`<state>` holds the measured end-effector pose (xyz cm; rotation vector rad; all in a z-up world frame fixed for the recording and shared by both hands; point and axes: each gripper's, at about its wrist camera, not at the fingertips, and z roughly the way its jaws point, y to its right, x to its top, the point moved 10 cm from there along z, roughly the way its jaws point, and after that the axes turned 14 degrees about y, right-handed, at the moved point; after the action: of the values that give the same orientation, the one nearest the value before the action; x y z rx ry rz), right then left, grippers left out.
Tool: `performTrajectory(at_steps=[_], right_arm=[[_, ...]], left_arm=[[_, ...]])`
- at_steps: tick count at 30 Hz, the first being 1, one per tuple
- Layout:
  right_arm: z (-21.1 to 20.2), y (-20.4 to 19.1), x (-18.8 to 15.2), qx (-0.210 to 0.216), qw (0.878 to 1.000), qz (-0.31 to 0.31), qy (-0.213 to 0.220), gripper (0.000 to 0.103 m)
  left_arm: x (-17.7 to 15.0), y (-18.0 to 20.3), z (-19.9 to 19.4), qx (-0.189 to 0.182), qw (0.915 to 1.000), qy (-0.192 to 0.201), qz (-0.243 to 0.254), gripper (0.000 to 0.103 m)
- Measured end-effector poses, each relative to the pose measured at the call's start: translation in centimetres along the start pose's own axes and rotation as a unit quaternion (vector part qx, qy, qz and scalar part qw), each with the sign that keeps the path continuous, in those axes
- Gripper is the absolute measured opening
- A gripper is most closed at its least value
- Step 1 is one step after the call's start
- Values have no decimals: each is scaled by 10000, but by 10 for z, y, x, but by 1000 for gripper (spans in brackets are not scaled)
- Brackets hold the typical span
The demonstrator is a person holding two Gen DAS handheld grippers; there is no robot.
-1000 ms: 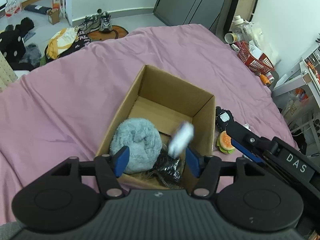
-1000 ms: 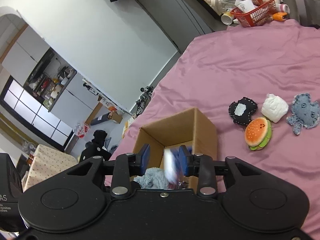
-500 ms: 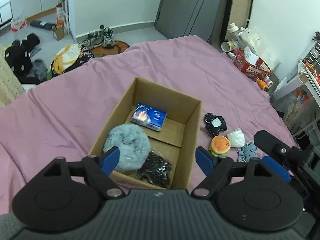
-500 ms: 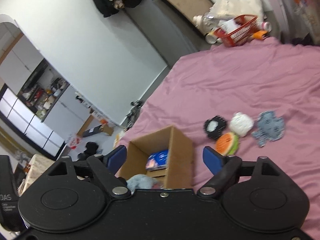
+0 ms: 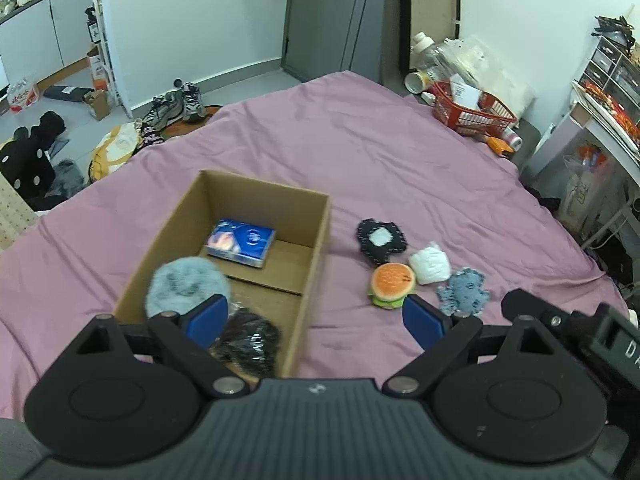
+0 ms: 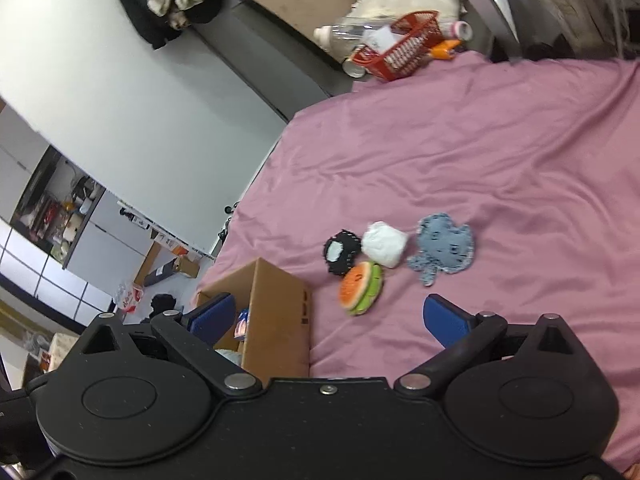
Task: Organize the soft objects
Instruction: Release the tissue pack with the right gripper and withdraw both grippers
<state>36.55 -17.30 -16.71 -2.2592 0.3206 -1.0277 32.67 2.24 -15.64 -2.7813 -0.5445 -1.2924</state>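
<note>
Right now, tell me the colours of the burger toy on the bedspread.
The burger toy is orange on top with green and dark layers beneath; the left wrist view shows it best.

**Left wrist view: box and loose soft items on bed**

Your left gripper (image 5: 316,320): jaws wide, just been opening, nothing btwn them; blue pads hang over the box's near corner and the sheet.

- Cardboard box (image 5: 320,240), open top, on pink bedsheet (image 5: 360,152).
- In box: blue tissue pack (image 5: 240,243) at far end; grey fluffy ball (image 5: 186,286) near left wall; black shiny item (image 5: 248,340) beside it, nearest you.
- On sheet, right of box, clustered: black plush w/ white patch (image 5: 380,240), burger plush (image 5: 392,285), white soft bundle (image 5: 430,267), grey-blue plush (image 5: 464,295).
- Red basket (image 5: 468,114) at far right bed edge.
- Part of your other gripper (image 5: 580,332) at lower right.
</note>
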Motion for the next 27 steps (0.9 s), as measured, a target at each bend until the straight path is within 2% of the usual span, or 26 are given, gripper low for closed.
performTrajectory(at_steps=[8, 15, 22, 27], right_arm=[[-10, 29, 21, -47, 9989, 450, 121, 101], [-8, 64, 27, -245, 9940, 1051, 204, 101], [2, 74, 27, -307, 9919, 1202, 256, 98], [11, 79, 27, -428, 9934, 1027, 272, 93]], left_arm=[[1, 30, 7, -61, 10000, -5, 59, 93], [-1, 63, 25, -381, 9991, 16, 183, 92], [-13, 79, 49, -483, 9987, -94, 162, 90], [-20, 87, 67, -502, 9984, -156, 185, 90]])
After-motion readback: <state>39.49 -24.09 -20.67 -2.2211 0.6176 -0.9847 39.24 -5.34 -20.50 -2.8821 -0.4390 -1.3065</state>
